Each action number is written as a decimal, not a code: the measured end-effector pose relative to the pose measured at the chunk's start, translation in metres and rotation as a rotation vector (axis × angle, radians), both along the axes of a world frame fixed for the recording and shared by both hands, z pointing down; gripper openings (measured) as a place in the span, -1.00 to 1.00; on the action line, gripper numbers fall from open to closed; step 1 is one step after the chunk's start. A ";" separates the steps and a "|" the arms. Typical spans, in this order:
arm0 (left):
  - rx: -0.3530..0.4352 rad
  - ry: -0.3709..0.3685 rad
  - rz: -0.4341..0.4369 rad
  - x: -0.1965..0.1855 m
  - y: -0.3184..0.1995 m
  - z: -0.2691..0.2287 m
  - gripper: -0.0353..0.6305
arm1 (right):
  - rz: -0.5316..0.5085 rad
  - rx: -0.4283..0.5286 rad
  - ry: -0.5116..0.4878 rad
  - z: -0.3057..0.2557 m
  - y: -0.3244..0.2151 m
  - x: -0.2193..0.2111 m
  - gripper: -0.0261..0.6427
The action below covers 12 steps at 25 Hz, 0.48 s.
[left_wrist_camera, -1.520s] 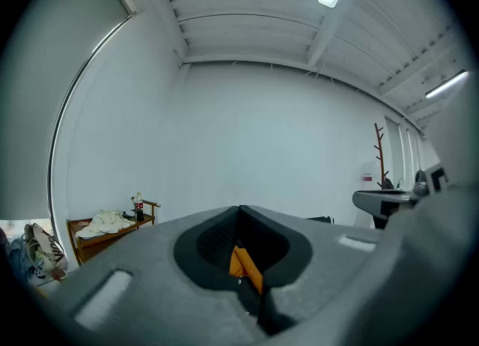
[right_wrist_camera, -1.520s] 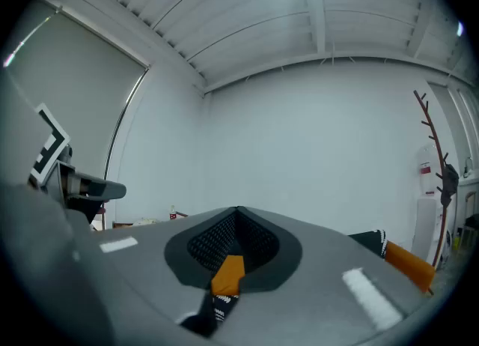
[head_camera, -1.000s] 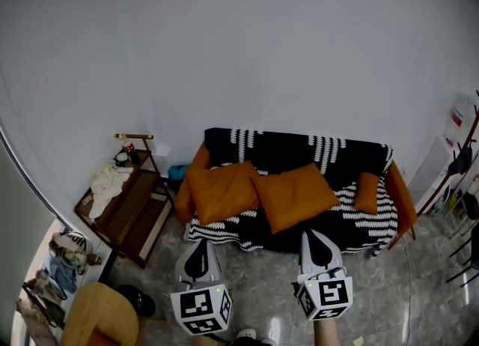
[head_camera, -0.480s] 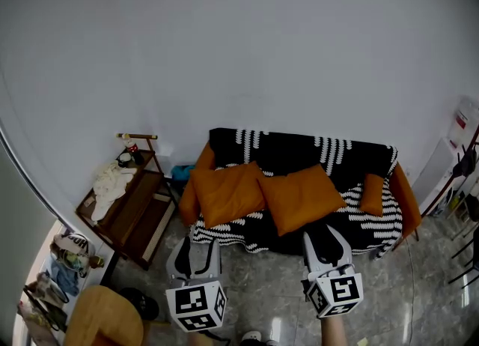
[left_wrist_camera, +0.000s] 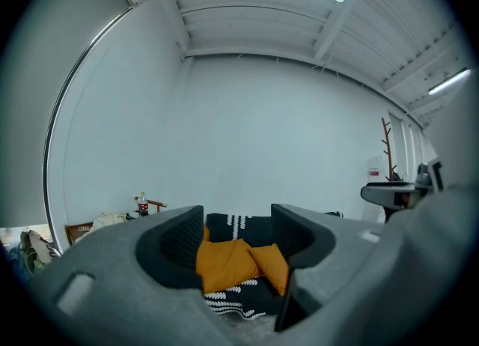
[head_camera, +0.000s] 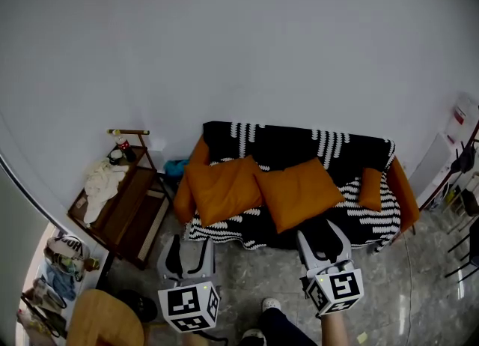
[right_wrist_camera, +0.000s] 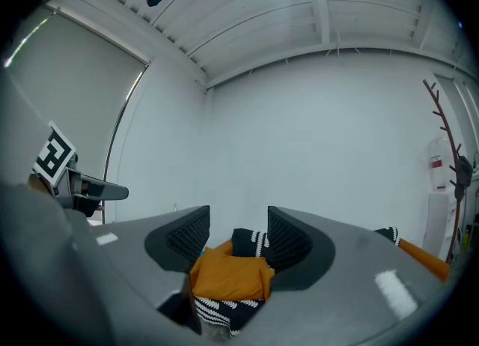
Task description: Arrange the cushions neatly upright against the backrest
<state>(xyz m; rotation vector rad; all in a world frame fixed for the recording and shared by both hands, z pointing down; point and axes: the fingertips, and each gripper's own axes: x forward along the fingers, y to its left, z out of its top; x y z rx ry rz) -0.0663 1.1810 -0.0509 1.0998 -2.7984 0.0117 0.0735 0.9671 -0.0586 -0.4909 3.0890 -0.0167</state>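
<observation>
— Can any writing be read?
— Only square black-and-white markers are seen, on the cubes of the left gripper (head_camera: 188,243) and the right gripper (head_camera: 322,231). The red label on the white container (head_camera: 458,120) at the far right is too small to be read.
— What has changed since a second ago?
— The sofa (head_camera: 299,153) and its three orange cushions are found as before. The left cushion (head_camera: 218,189) and the middle cushion (head_camera: 299,193) are laid slanted on the seat with their edges touching, and the small cushion (head_camera: 368,189) is propped near the right arm. The jaws of both grippers, shut then, have just been opening. They are now held apart, with nothing between them. A shoe (head_camera: 269,305) has come into view at the bottom edge.
— What room is left for moving?
— A bare strip of floor (head_camera: 254,273) is left between the grippers and the sofa's front edge. A wooden stand (head_camera: 123,210) is set just beside the sofa's left arm.
</observation>
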 end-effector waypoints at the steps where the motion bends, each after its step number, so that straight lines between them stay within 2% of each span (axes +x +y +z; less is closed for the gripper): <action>1: -0.002 0.005 -0.002 -0.005 -0.002 0.003 -0.03 | 0.002 -0.001 0.005 0.001 -0.003 -0.005 -0.21; 6: -0.013 0.019 -0.014 -0.032 -0.023 0.013 -0.03 | -0.014 -0.007 0.018 0.014 -0.030 -0.036 -0.21; 12: -0.011 0.006 -0.058 -0.084 -0.057 0.016 -0.03 | -0.063 0.002 0.008 0.016 -0.070 -0.097 -0.21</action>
